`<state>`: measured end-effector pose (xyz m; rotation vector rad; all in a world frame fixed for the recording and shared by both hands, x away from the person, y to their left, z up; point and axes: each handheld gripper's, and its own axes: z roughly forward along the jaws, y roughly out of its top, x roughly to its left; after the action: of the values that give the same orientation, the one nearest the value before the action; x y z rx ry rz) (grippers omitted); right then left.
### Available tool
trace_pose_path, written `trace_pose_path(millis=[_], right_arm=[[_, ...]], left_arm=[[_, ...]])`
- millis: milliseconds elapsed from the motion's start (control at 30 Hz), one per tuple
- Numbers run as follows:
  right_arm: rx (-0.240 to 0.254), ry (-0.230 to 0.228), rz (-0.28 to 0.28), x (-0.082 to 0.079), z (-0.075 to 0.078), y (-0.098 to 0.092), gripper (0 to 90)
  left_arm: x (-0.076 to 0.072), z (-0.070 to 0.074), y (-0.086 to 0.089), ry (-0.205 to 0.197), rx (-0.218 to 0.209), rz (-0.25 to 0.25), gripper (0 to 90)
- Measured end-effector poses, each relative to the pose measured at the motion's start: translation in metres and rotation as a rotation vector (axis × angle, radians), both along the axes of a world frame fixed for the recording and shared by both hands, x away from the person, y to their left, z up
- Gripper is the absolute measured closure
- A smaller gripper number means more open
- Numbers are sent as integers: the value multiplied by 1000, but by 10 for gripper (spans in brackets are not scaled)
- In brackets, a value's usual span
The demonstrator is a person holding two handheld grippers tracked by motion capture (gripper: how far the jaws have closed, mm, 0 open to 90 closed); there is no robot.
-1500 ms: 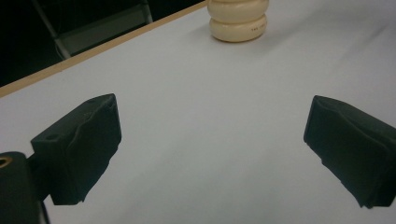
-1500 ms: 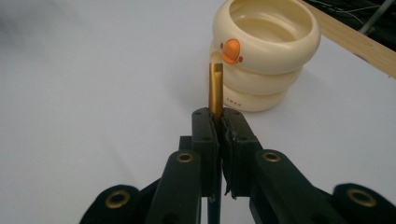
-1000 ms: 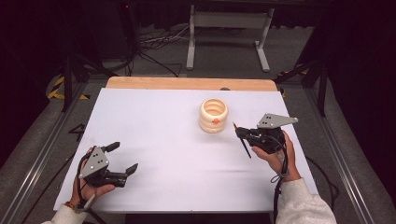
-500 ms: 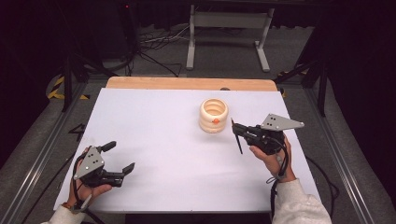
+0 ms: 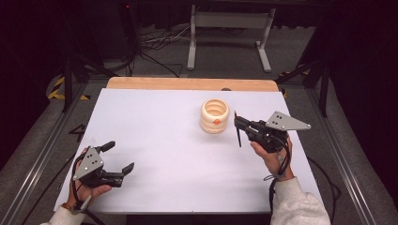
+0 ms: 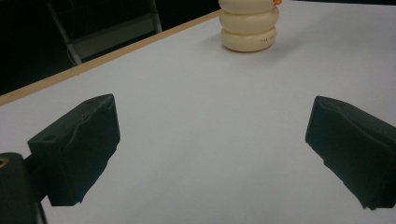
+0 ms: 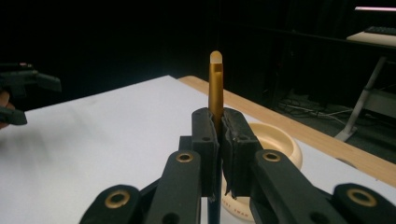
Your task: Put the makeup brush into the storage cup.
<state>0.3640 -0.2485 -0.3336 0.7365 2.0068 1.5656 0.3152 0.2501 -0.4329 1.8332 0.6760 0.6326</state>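
Nearest the person, the left gripper (image 5: 116,158) rests low on the smooth white table (image 5: 155,122), its blocky matte-black jaws spread wide with nothing between them. Farther in and to the right, the right gripper (image 5: 238,125) has its jaws pressed tight on a slim gold pen (image 7: 215,88) with a pale rounded tip, standing upright between the pads. Just beside it sits a cream holder (image 5: 215,115), ribbed like stacked rings, with an orange spot.

Cream ribbed holder (image 5: 215,116) upright on white table, gold-capped pen (image 7: 215,88) clamped upright just beside it
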Motion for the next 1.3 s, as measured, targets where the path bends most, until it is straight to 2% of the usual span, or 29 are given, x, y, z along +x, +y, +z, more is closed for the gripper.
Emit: trace_pose_path(millis=[267,367,500,633,1067,1133,1300], right_arm=[[39,-41,-25,2,8,3,850],[39,-49,-24,2,9,5,850],[49,-69,-31,5,12,9,850],[76,-82,-36,8,14,11,850],[71,-112,-69,23,23,14,850],[68,-128,-78,25,26,14,850],[110,-127,-77,34,30,13,850]], left_arm=[[0,0,1,-4,0,7,38],[-1,0,1,-2,-3,8,39],[-3,3,1,-26,-7,13,40],[-2,3,2,-25,0,12,41],[-3,2,0,-21,-10,7,41],[-3,1,-1,-16,-4,4,41],[-3,1,-1,-14,-4,0,41]])
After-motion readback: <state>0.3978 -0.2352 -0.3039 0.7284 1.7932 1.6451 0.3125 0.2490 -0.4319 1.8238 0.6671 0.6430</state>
